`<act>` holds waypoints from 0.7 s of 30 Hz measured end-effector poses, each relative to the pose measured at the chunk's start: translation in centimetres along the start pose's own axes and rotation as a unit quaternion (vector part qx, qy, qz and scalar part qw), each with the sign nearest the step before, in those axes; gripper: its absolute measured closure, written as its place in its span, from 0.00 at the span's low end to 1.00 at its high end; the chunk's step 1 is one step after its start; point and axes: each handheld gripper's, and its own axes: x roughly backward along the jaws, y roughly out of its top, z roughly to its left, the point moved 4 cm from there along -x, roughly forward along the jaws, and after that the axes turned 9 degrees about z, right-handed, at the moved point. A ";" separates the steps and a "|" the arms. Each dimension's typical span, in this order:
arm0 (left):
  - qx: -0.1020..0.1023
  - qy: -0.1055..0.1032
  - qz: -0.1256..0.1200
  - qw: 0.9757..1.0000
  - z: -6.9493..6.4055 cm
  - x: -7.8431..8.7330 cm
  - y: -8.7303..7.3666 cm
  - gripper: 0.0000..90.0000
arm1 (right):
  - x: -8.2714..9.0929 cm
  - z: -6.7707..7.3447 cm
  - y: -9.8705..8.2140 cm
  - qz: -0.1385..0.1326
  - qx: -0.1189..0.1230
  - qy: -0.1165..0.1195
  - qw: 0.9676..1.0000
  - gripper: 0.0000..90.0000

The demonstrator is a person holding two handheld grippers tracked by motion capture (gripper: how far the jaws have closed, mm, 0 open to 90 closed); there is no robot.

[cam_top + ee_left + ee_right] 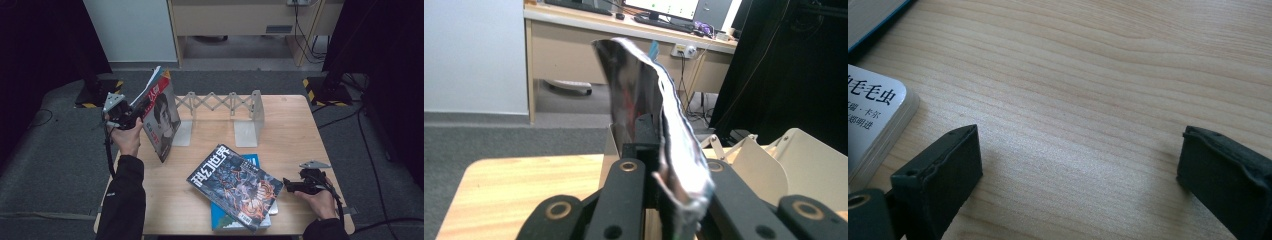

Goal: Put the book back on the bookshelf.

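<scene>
A magazine with a face on its cover is held upright and tilted over the table's left edge, my left gripper shut on its edge. In the left gripper view the glossy pages rise bent between the closed jaws of that gripper. An expanding metal book rack stands just right of the magazine, at the back of the table. My right gripper rests low at the front right, open, with bare wood between its jaws.
A dark comic-style magazine lies on a blue book at the table's front middle, just left of the right gripper. A white book corner shows beside the right gripper's left jaw. The rack's pale end plates stand ahead of the left gripper.
</scene>
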 end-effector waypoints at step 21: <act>-0.006 0.060 -0.014 0.998 -0.5 1.0 -1.8 0.96 | 0.0 0.1 0.0 0.002 0.002 0.002 1.000 0.05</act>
